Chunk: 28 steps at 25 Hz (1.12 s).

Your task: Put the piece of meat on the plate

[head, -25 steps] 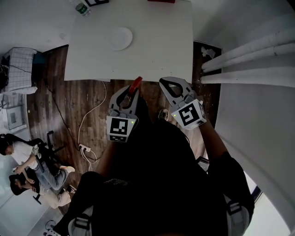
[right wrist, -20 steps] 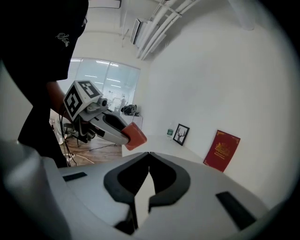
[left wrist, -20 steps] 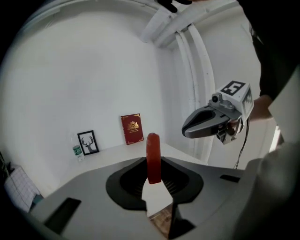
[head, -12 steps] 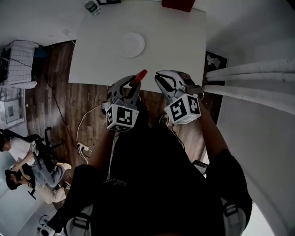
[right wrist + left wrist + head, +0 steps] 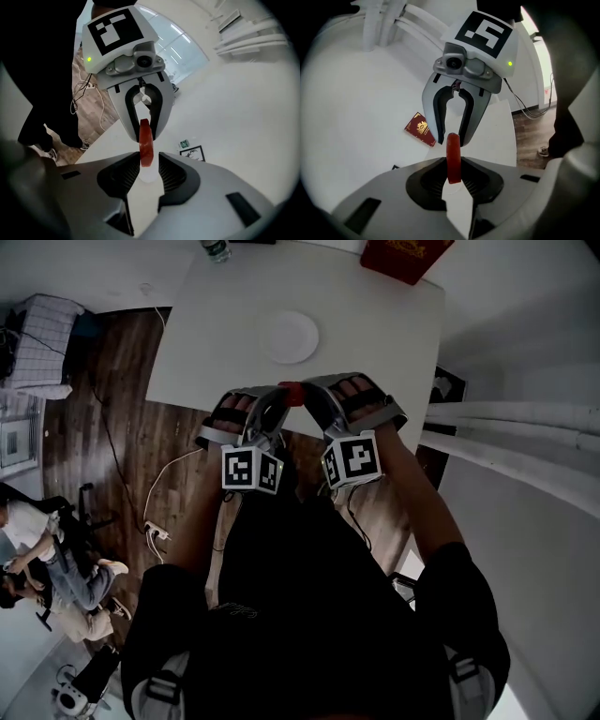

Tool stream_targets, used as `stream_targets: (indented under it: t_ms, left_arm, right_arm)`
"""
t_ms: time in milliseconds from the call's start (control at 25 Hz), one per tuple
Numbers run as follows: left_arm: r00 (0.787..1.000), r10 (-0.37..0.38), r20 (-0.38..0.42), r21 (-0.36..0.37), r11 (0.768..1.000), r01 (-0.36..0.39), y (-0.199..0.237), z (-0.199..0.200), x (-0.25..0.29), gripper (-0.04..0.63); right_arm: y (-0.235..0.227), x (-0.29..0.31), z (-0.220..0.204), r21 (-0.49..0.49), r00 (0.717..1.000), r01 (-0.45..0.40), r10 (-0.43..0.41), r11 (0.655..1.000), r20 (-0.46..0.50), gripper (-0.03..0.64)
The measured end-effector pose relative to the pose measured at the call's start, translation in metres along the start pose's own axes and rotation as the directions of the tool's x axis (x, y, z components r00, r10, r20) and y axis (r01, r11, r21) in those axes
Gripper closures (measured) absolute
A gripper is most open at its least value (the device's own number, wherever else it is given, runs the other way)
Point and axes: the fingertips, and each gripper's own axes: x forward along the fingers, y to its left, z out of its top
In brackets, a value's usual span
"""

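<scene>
**Meat held between two tools, short of the plate**

The left tool (image 5: 453, 178) is clamped on one end of the piece of meat (image 5: 453, 154), a red slice standing on edge. The right tool (image 5: 149, 172) faces it tip to tip. Its jaws are opening around the slice's other end, pads not pressing. Both hang at the near edge of the white surface (image 5: 375, 334). The plate (image 5: 288, 337) lies farther in, apart from the meat.

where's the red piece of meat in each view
Head view: red piece of meat, upper centre, by the near edge of the white table.
Left gripper view: centre, slightly low; table behind.
Right gripper view: centre; table behind.
Shared landmark: the white table.
</scene>
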Motion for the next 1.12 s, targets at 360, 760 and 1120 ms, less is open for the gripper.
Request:
stream_targets:
  t_ms: [360, 760, 1120]
  left_arm:
    - [1.000, 0.011, 0.029, -0.011, 1.000, -0.010, 0.000, -0.008, -0.002, 0.511]
    - [0.997, 0.075, 0.024, -0.152, 0.986, -0.070, 0.005, -0.029, -0.008, 0.513]
    - [0.992, 0.117, -0.050, -0.727, 0.676, -0.116, 0.009, -0.075, -0.013, 0.594]
  right_arm:
    - [0.008, 0.018, 0.019, -0.083, 0.999, -0.034, 0.035, 0.996, 0.007, 0.511]
    - [0.004, 0.021, 0.006, -0.069, 0.999, -0.019, 0.015, 0.997, -0.047, 0.511]
    - [0.000, 0.033, -0.025, 0.129, 0.993, -0.010, 0.026, 0.992, -0.118, 0.511]
